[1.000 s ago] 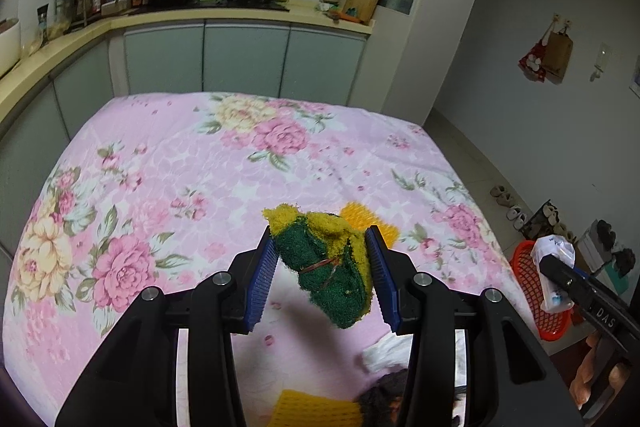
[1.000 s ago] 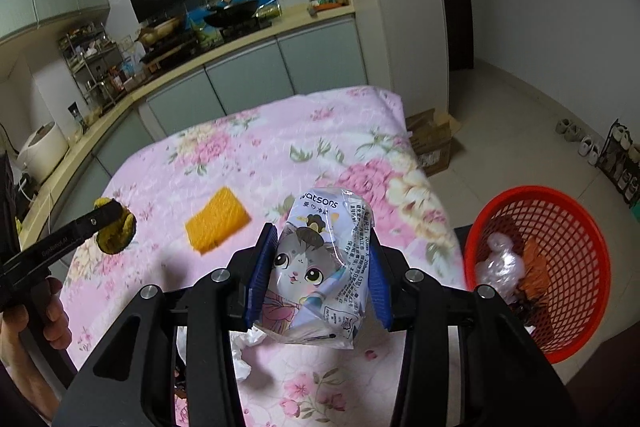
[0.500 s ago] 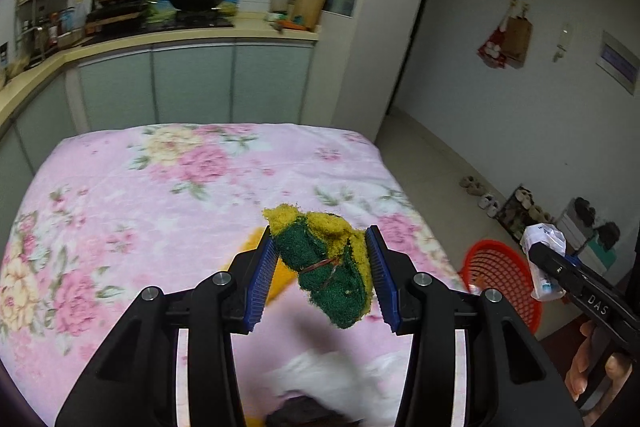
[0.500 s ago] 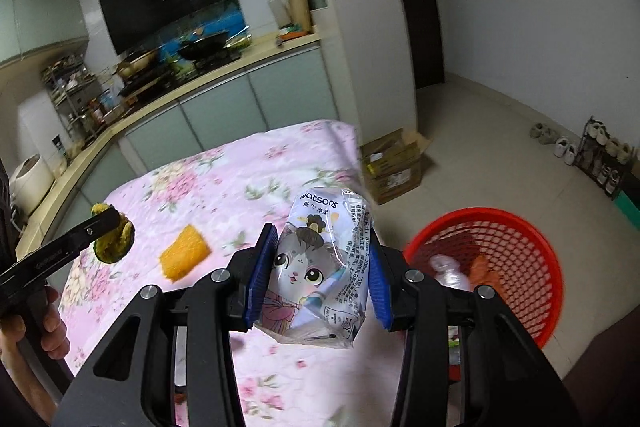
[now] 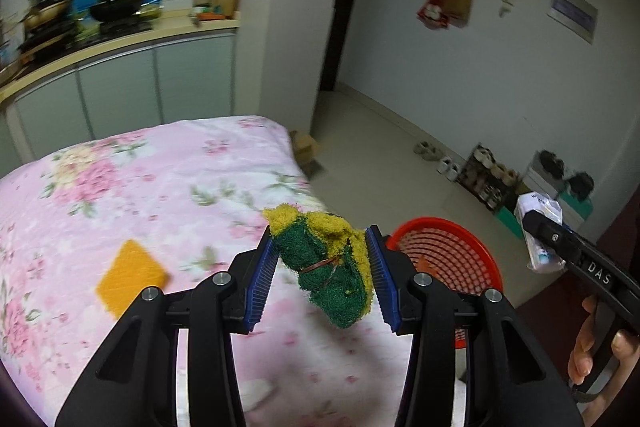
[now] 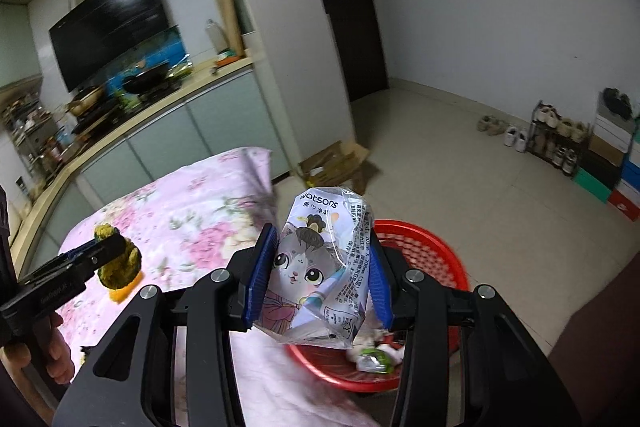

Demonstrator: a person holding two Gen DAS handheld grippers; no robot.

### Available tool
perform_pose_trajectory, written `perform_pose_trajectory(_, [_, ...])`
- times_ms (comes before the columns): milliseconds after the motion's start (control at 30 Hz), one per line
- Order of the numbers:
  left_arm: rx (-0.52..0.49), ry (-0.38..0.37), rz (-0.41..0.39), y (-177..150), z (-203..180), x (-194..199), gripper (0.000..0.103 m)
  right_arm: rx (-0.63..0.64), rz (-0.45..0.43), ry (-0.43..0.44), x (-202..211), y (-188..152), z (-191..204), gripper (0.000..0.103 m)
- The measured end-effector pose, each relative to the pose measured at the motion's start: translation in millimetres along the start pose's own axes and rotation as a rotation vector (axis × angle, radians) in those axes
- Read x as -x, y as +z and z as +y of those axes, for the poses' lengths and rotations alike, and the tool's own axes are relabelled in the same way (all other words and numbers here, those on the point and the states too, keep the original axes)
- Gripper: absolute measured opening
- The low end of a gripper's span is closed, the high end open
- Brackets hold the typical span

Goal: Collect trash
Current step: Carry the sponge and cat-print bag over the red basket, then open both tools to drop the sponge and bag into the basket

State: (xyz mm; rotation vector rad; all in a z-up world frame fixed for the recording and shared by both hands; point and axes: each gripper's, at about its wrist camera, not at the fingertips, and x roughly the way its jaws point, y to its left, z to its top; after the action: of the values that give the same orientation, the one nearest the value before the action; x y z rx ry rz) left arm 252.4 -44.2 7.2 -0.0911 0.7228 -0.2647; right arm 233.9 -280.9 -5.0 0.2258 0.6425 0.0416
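Below, red basket (image 6: 444, 263) with wrappers; left tongs (image 5: 320, 267) gripping sponge (image 5: 328, 263), right tongs (image 6: 320, 267) gripping tissue pack (image 6: 320, 267).

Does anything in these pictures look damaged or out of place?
Yes. A flattened cardboard box lies askew on the floor past the table corner. An orange sponge is still on the floral cloth, not in the red basket. The scouring pad in the left tool looks worn and crumpled.
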Motion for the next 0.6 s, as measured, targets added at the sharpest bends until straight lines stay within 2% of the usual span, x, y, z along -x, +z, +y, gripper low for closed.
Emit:
perform_pose_trajectory(400, [-0.089,-0.094,0.068,-9,-79,-48,0.043,-0.046,0.01,-0.071,-3,-1,-43,0.042])
perform_pose_trajectory(600, [-0.107,-0.123,0.133,-21,-102,-80,0.043,-0.072,0.035,-0.087,-15,-2,-59,0.042])
